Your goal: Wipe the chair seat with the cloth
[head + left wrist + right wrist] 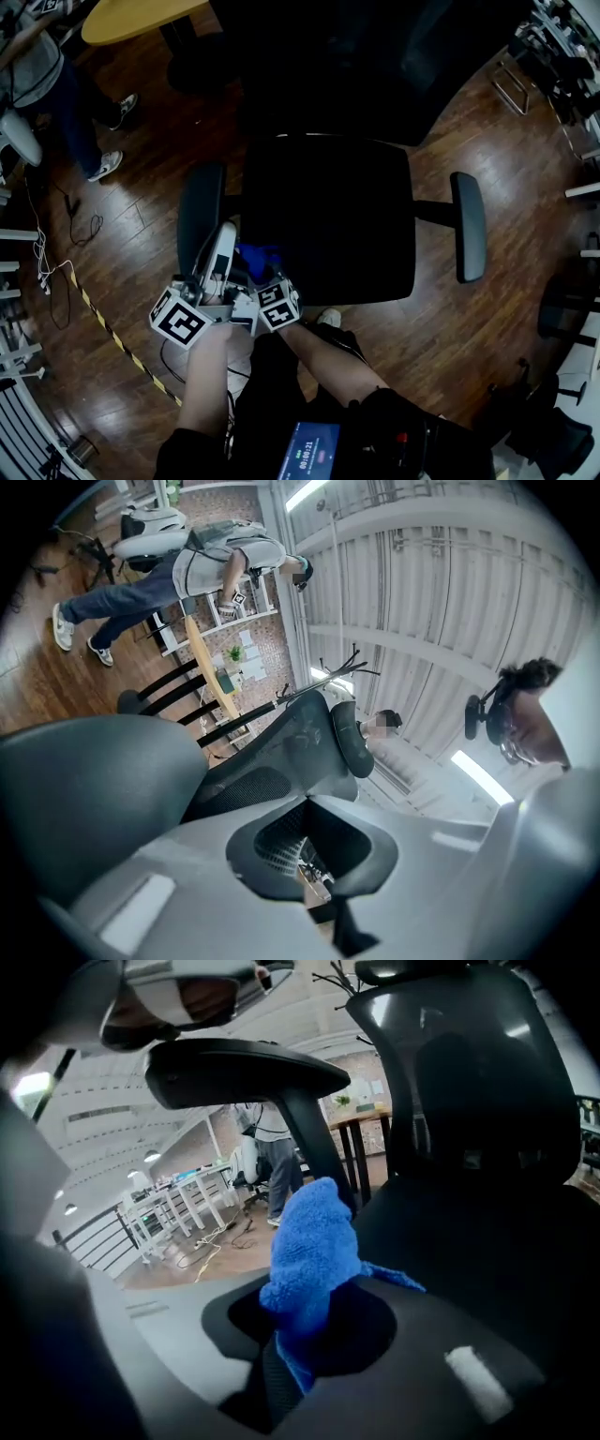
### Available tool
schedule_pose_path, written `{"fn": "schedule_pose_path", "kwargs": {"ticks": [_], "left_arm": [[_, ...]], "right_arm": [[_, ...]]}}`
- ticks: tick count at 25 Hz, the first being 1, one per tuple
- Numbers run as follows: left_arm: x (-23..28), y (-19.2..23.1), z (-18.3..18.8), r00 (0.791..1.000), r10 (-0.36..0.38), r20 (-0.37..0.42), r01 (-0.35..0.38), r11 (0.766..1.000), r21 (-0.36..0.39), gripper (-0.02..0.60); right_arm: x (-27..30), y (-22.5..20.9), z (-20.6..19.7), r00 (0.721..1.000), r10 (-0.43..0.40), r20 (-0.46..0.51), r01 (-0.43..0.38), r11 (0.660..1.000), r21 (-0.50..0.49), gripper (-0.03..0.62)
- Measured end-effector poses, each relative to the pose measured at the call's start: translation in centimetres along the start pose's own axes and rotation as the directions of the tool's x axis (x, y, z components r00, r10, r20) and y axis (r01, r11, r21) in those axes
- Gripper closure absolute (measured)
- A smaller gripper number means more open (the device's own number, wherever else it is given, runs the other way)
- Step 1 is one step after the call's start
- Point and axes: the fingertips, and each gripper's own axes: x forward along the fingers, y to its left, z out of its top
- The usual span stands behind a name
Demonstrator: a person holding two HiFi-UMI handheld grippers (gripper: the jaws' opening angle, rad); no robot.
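Note:
A black office chair fills the head view, its seat (328, 216) just ahead of me. Both grippers are at the seat's front-left corner. My right gripper (258, 272) is shut on a blue cloth (261, 258), which bunches up from between its jaws over the seat's edge. In the right gripper view the cloth (314, 1251) stands up out of the right gripper (309, 1335), with the seat (487, 1251) and backrest (469, 1082) beyond. My left gripper (223, 239) lies beside the left armrest (200, 216). The left gripper (314, 855) holds nothing, its jaws together.
The right armrest (469, 225) sticks out on the far side. A yellow table (141, 17) and a standing person (56, 84) are at the back left. Cables (56, 272) and striped floor tape (103, 323) lie left of me; other chairs (562, 75) stand at the right.

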Motion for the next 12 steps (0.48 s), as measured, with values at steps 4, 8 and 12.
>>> {"fn": "schedule_pose_path", "kwargs": {"ticks": [4, 8, 12], "left_arm": [[0.1, 0.6, -0.4, 1.000, 0.003, -0.007, -0.003, 1.000, -0.008, 0.589], [0.9, 0.0, -1.4, 1.000, -0.017, -0.024, 0.016, 1.000, -0.020, 0.589], [1.6, -0.3, -2.5, 0.999, -0.028, -0.045, 0.027, 0.999, -0.031, 0.589]], "right_arm": [[-1.8, -3.1, -0.8, 0.999, -0.032, -0.017, 0.032, 0.999, -0.019, 0.511], [-7.1, -10.8, -3.9, 0.985, -0.165, -0.051, 0.166, 0.986, 0.008, 0.511], [-16.5, -20.6, -7.5, 0.926, -0.366, -0.094, 0.372, 0.927, 0.050, 0.511]]}}
